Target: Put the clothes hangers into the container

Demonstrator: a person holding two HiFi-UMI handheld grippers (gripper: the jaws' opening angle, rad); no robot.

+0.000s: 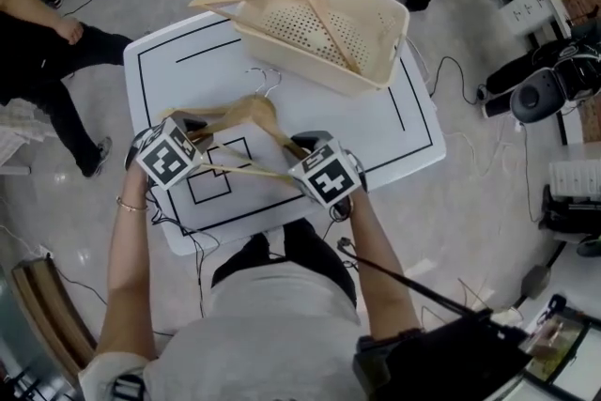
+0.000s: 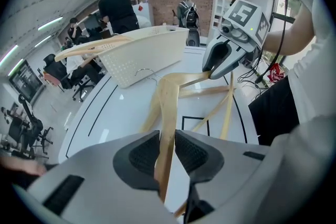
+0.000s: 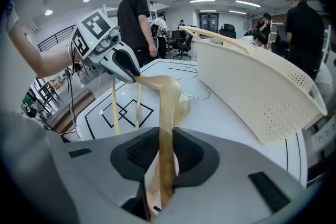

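From the head view, the left tool (image 1: 195,134) and the right tool (image 1: 300,148) each grip one end of a wooden hanger (image 1: 254,112), held between them over the near half of the white surface (image 1: 404,127). The hanger's metal hook points away from the person, toward a cream basket (image 1: 380,33) at the far edge of the surface. Another hanger (image 1: 315,9) already lies in the basket, with one end sticking out over its left rim. The held hanger is well short of the basket.

In the left gripper view, the left tool's (image 2: 167,150) two dark pads are clamped on one arm of the wooden hanger (image 2: 170,93), which rises from the jaws to the curved middle and runs on to the right tool (image 2: 211,72) across from it. More wooden arms and bars show just under it; I cannot tell whether they belong to a further hanger. The basket (image 2: 152,52) stands beyond, to the left.

In the right gripper view, the right tool's (image 3: 167,152) pads are pressed on the other arm of the wooden hanger (image 3: 169,96). That arm climbs to the left tool (image 3: 131,75), whose jaws pinch the far end. The basket (image 3: 262,86) fills the right side, with the other hanger (image 3: 215,35) lying across its top edge.
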